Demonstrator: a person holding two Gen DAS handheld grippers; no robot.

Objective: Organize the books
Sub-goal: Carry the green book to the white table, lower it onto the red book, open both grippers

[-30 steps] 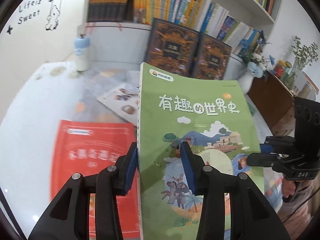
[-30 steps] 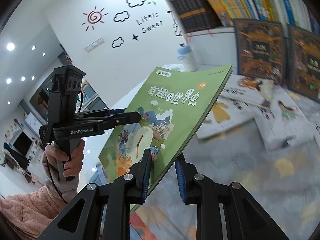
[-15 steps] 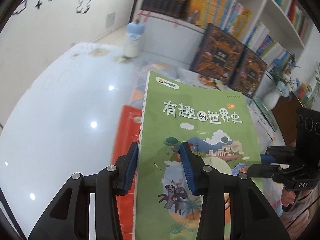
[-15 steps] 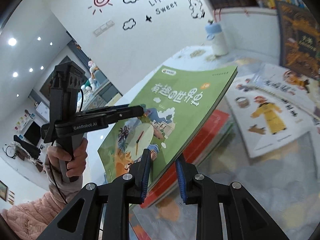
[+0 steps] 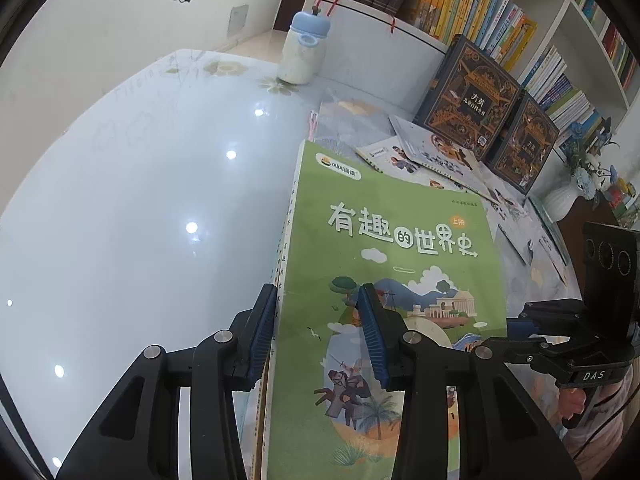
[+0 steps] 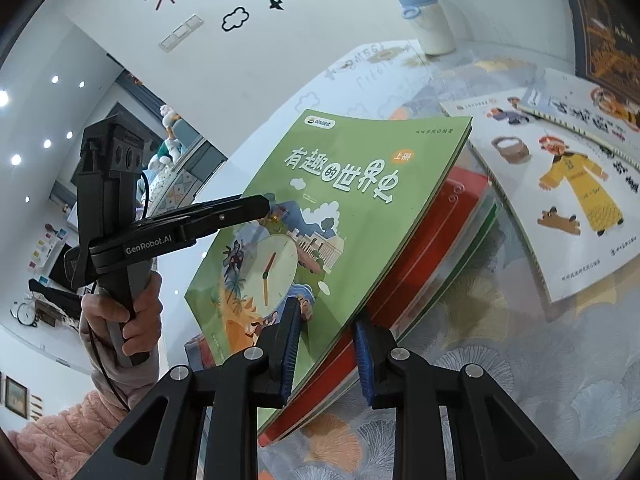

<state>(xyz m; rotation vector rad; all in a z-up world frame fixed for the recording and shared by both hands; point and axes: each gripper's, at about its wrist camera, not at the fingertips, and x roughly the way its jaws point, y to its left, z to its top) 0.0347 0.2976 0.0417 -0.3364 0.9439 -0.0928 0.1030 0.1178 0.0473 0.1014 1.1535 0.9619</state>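
A green picture book (image 5: pixel 392 264) with a world-history cover is held at both sides. My left gripper (image 5: pixel 316 334) is shut on its spine edge, one pad on the cover and one beneath. My right gripper (image 6: pixel 326 352) is shut on its opposite long edge. The book (image 6: pixel 340 200) tilts just above a stack topped by a red book (image 6: pixel 440 216), with its far end near the stack. The left gripper (image 6: pixel 224 216) shows in the right wrist view, gripped by a hand (image 6: pixel 120 312). The right gripper (image 5: pixel 528 332) shows in the left wrist view.
Several thin picture books (image 6: pixel 560 200) lie spread on the patterned cloth right of the stack. Two dark boxed volumes (image 5: pixel 468 92) lean against the bookshelf (image 5: pixel 460 8). A blue-capped bottle (image 5: pixel 302 52) stands at the table's far end. A white vase (image 5: pixel 560 200) stands at the right.
Both grippers have carried the green book down and to the left, over the red book. In the left wrist view it now hides the red cover.
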